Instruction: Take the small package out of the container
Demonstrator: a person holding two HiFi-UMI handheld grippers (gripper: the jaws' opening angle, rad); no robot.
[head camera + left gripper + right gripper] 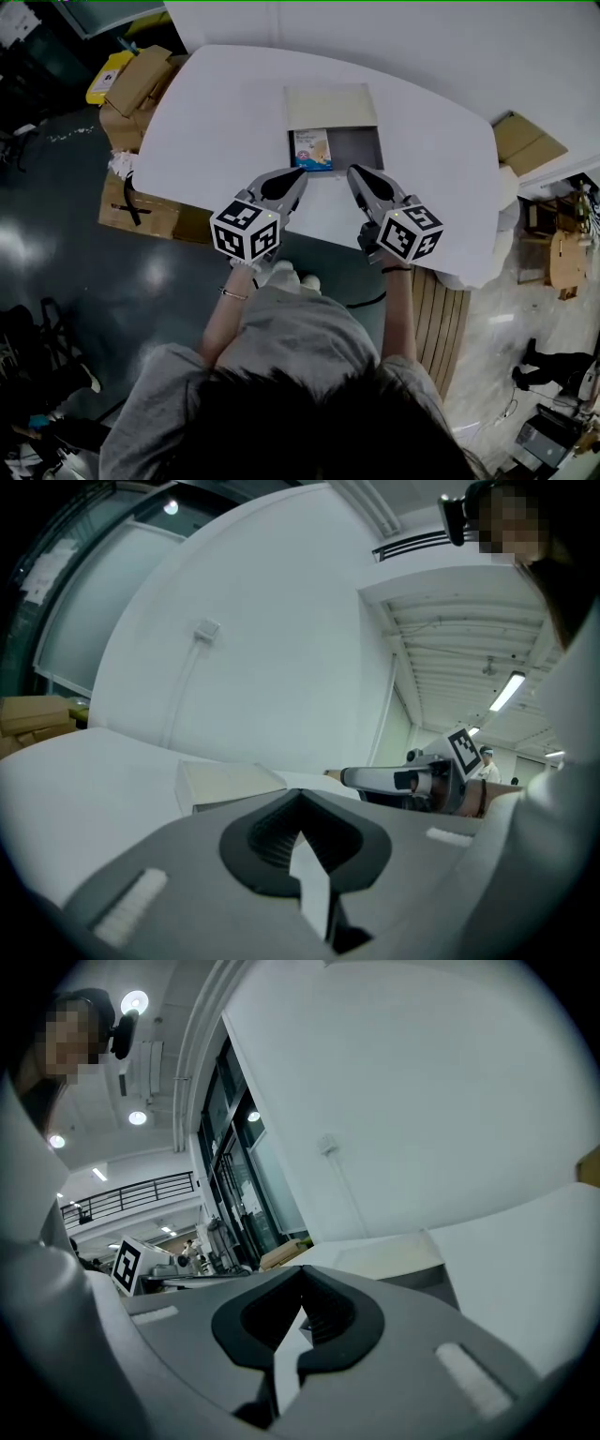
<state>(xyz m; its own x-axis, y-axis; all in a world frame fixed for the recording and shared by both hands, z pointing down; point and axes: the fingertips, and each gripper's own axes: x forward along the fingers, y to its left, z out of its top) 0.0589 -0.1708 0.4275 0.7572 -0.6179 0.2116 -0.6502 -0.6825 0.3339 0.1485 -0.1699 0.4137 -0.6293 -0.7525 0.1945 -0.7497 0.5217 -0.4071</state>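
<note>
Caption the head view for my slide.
Left gripper and right gripper, jaws shut, face an open container holding a small package on a white table.

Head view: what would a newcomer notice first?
The small blue-and-white package stands out, lying in the picture-left part of the open grey container on the rounded white table. Just short of it, the left gripper and right gripper point at the container, jaws together and empty.

Pkg (312, 150) lies left inside container (359, 148), container on table (216, 122) ctr.
</note>
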